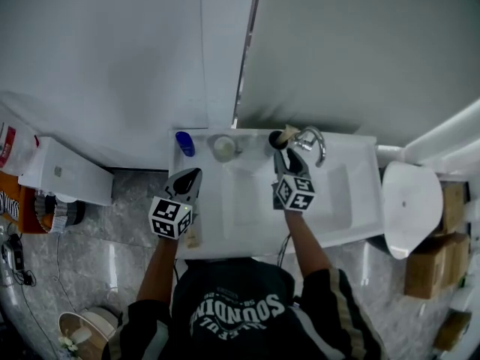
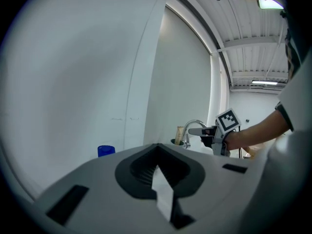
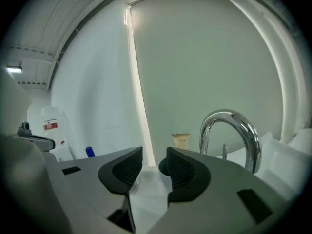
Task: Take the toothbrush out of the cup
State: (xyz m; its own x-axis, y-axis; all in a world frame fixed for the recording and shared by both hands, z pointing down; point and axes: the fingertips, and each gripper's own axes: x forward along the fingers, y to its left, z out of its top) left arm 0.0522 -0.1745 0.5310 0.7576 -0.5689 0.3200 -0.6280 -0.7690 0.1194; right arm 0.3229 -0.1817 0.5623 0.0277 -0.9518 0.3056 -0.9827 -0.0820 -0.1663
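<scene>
A glossy white sink (image 1: 247, 205) is seen from above, with a curved chrome tap (image 1: 313, 142) on its back ledge. Just left of the tap a small round dark cup (image 1: 277, 136) is set, and a flat-topped beige tube (image 1: 289, 133) is seen rising from it. The toothbrush itself cannot be made out in any view. The right claw (image 1: 285, 154) is held open just before the cup. Only the right gripper view shows the cup's rim between the ribbed black pads. The left claw (image 1: 193, 175) is closed and empty over the sink's left edge. A blue cap (image 1: 184, 143) is placed further left on the ledge.
</scene>
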